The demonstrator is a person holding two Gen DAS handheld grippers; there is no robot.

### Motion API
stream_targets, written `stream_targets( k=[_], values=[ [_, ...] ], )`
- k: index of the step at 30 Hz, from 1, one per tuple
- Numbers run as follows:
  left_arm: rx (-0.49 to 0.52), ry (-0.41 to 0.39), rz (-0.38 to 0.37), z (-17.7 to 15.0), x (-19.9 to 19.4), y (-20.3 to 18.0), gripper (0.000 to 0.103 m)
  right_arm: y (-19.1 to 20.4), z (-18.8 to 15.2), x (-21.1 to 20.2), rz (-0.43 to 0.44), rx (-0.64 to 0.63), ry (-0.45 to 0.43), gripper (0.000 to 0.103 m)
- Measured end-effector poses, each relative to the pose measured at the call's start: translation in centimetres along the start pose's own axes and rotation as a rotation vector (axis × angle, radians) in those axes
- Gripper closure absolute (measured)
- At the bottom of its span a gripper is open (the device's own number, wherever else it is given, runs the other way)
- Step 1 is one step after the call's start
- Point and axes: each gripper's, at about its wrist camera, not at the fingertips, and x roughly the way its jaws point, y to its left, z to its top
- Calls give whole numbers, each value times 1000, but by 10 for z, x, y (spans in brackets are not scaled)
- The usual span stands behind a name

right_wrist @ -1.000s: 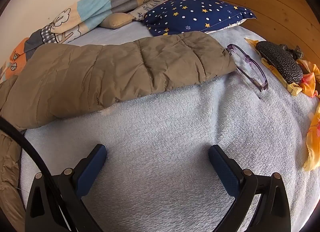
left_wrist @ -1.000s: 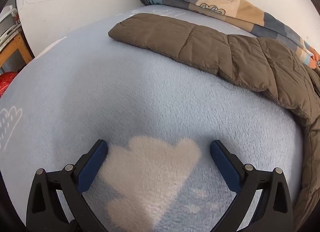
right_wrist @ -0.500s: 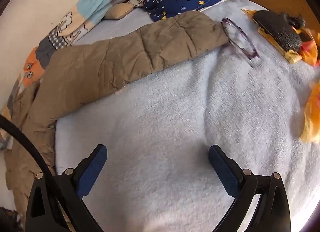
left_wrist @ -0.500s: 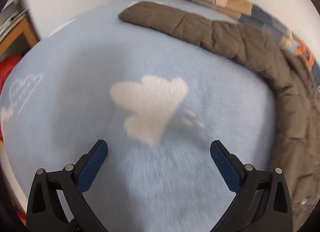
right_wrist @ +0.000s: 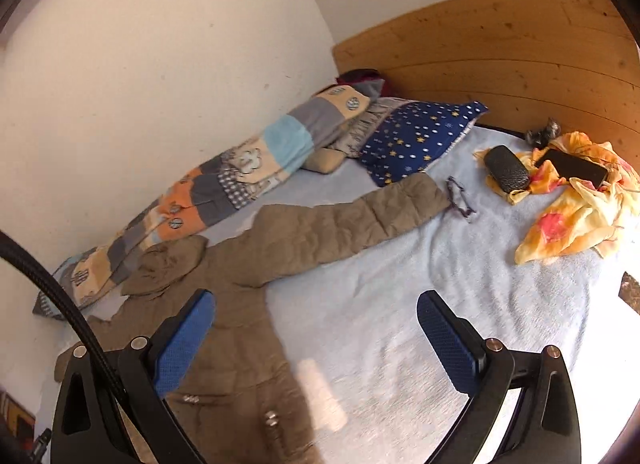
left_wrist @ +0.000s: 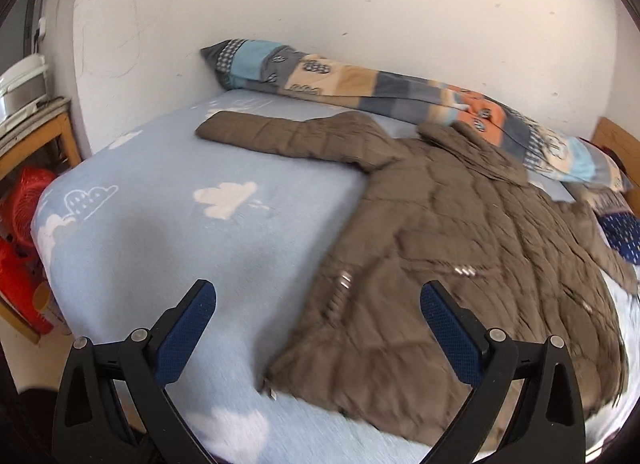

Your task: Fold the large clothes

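The brown coat [left_wrist: 460,232] lies spread flat on the bed [left_wrist: 168,248], body down the middle and both sleeves stretched straight out to the sides, so by the look of it no fold has been made yet and the whole job is still ahead: sleeves in, then the body doubled over. The left gripper [left_wrist: 318,324] hangs above the near edge of the bed with its fingers wide apart and nothing between them; the coat's lower hem shows in the gap, but the fingers do not touch it. The right gripper [right_wrist: 316,328] is likewise spread and empty, held above the coat's side and the bare blanket beside it. The left sleeve [left_wrist: 276,136] runs out toward the foot of the bed over clear blanket, so it should fold in freely. The right sleeve [right_wrist: 360,216] is the awkward one: its cuff ends just beside a pair of glasses [right_wrist: 460,200], and it cannot be told whether they touch, so lifting that sleeve carelessly could drag or flick them. Farther on lie a dark case [right_wrist: 506,174] and a phone [right_wrist: 576,172] on a yellow cloth [right_wrist: 568,220], well apart from the coat. A patchwork quilt [right_wrist: 224,192] lies rolled along the wall just behind the collar, and a starry pillow [right_wrist: 416,136] sits near the right cuff.
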Motion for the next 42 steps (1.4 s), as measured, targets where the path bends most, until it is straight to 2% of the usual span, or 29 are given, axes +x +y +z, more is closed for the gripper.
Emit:
stream_targets(
  k=[3, 6, 8, 11, 14, 19, 24, 42],
  values=[
    [15, 8, -25, -15, -14, -21, 1, 47, -45, -26, 67, -98, -5, 0],
    [46, 7, -60, -30, -28, -45, 1, 93, -87, -42, 123, -207, 31, 0],
    [90, -1, -75, -38, -34, -60, 1, 120, -114, -48, 129, -290, 55, 0],
    [152, 5, -56, -46, -31, -74, 1, 148, -150, -48, 163, -396, 120, 0],
    [142, 15, -52, -46, -26, -70, 1, 165, -170, -38, 182, -495, 194, 0],
    [123, 50, -41, -46, -14, -59, 1, 169, -177, -32, 159, -549, 194, 0],
    [120, 79, -40, -48, -6, -56, 1, 170, -185, -18, 141, -552, 236, 0],
    [156, 93, -37, -52, 0, -64, 1, 169, -190, -7, 145, -547, 281, 0]
  ],
)
